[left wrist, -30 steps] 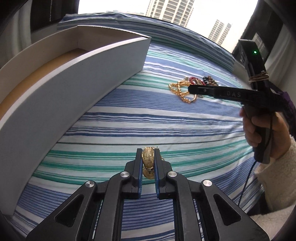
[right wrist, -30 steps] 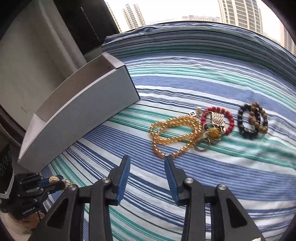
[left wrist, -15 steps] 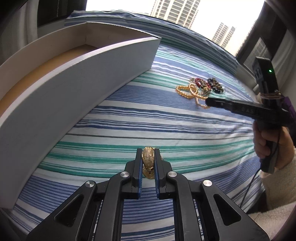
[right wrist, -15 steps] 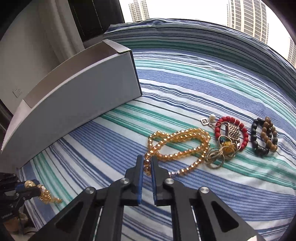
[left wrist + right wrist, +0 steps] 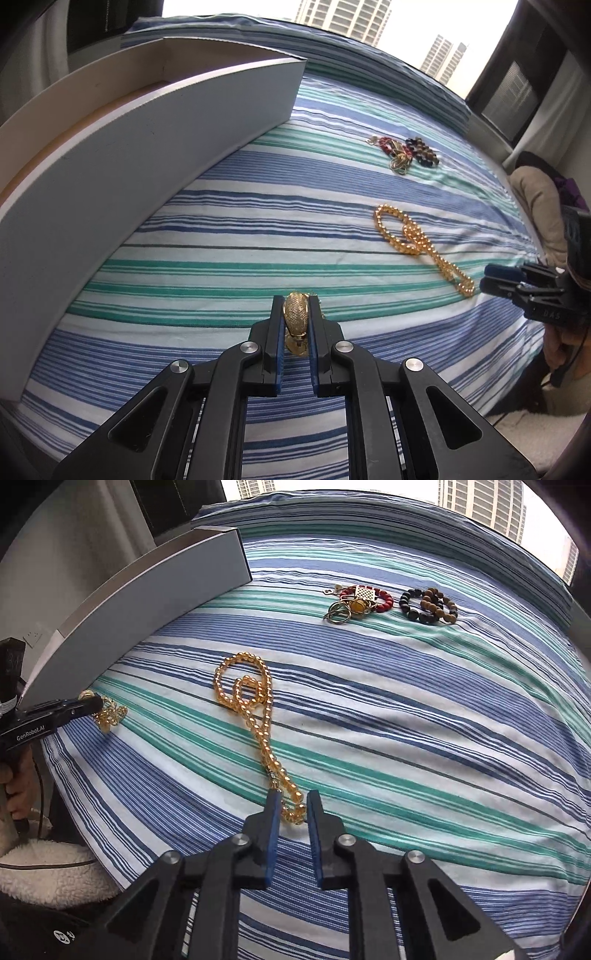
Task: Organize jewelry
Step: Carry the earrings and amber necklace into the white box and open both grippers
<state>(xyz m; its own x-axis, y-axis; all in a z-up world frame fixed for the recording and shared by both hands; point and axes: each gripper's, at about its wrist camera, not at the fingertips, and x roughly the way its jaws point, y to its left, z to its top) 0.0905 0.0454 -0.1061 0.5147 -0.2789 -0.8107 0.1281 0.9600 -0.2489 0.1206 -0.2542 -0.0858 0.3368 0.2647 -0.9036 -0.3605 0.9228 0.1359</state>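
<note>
Gripping a gold mesh piece (image 5: 296, 316) between its fingers, the left gripper (image 5: 295, 325) sits at the lower centre of its own view, low over the striped bedspread (image 5: 221, 236). The piece stands upright in a narrow clamp, and in the right wrist view a bit of gold chain (image 5: 110, 712) hangs from it at the left edge of the frame, so the hold looks meant to carry the whole item clear of the cloth. The open white box (image 5: 140, 122) fills the upper left of the left wrist view, with its near wall just left of the gripper. That is probably the place meant for the jewelry, and its floor looks bare where it shows.

In the middle of the right wrist view, the amber bead necklace (image 5: 255, 709) runs from a loose coil at centre left down to the lower centre. There its tail end lies between the fingers of the right gripper (image 5: 291, 808). The jaws stand narrow around the strand, close on each side, but whether they actually pinch the beads I cannot tell. Taking it by the end would let the rest trail straight instead of tangling.

At the upper right, well apart from both grippers, lie the red bead bracelet (image 5: 384, 600) with gold charms and rings, and beside it the dark bead bracelets (image 5: 428, 605), untouched.
</note>
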